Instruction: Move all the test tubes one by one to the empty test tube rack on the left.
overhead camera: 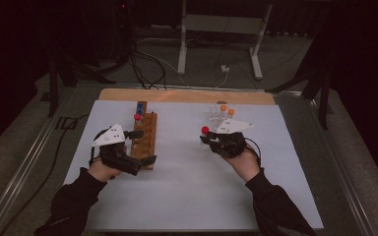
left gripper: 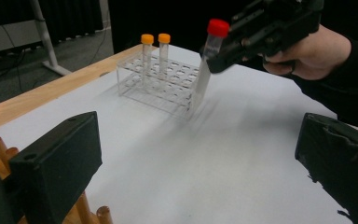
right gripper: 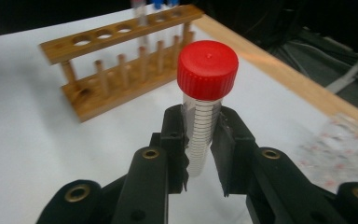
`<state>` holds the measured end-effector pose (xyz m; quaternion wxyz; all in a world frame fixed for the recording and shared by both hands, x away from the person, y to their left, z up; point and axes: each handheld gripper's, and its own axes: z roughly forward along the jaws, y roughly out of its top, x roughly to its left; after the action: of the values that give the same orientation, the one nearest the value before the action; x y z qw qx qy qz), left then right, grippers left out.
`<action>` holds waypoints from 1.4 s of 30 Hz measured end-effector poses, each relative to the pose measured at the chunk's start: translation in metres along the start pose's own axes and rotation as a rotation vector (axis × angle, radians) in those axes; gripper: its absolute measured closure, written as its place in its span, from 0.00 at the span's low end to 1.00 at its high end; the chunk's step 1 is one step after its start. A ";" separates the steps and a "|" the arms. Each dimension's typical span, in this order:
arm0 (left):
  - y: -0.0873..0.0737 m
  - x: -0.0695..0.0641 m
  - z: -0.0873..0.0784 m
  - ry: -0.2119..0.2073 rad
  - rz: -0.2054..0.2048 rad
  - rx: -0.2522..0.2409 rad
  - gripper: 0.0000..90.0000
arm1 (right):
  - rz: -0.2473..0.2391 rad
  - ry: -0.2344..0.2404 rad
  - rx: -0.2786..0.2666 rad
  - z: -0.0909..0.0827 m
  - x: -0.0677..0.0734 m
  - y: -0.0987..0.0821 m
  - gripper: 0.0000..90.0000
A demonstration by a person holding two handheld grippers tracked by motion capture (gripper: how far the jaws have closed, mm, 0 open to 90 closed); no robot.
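Note:
My right gripper (right gripper: 200, 135) is shut on a clear test tube with a red cap (right gripper: 207, 63), held upright above the white mat; the same tube (left gripper: 209, 46) hangs in the air in the left gripper view, and its red cap (overhead camera: 204, 130) shows in the high view. My left gripper (overhead camera: 139, 146) stands open around the near end of the wooden rack (overhead camera: 146, 135), its jaws wide apart with nothing gripped. The wooden rack (right gripper: 121, 60) holds a red-capped tube (overhead camera: 137, 117) and blue-capped ones (overhead camera: 140, 105) at its far end. A clear plastic rack (left gripper: 161, 84) carries two orange-capped tubes (left gripper: 154, 39).
The white mat (overhead camera: 187, 196) covers a wooden table whose bare far edge (overhead camera: 187, 95) shows behind both racks. Beyond it lie cables and a metal stand (overhead camera: 221, 29) on the floor. Open mat lies between the two racks.

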<state>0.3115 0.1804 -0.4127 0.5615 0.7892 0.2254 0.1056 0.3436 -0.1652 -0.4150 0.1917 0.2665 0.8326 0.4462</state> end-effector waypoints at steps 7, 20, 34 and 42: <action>0.002 -0.006 0.004 -0.019 0.004 0.010 0.01 | -0.020 0.060 0.016 0.003 0.018 -0.007 0.84; 0.005 -0.021 0.017 -0.077 -0.001 0.009 0.02 | -0.051 0.151 0.033 0.006 0.047 -0.012 0.84; 0.005 -0.039 0.030 -0.107 0.047 0.005 0.14 | -0.085 0.225 0.041 0.009 0.068 -0.009 0.84; 0.004 -0.047 0.038 -0.100 0.090 0.017 0.35 | -0.094 0.249 0.048 0.011 0.075 -0.008 0.84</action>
<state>0.2875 0.1251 -0.4183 0.5599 0.8076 0.1623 0.0895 0.2891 -0.1159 -0.4342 0.1012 0.1743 0.8720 0.4462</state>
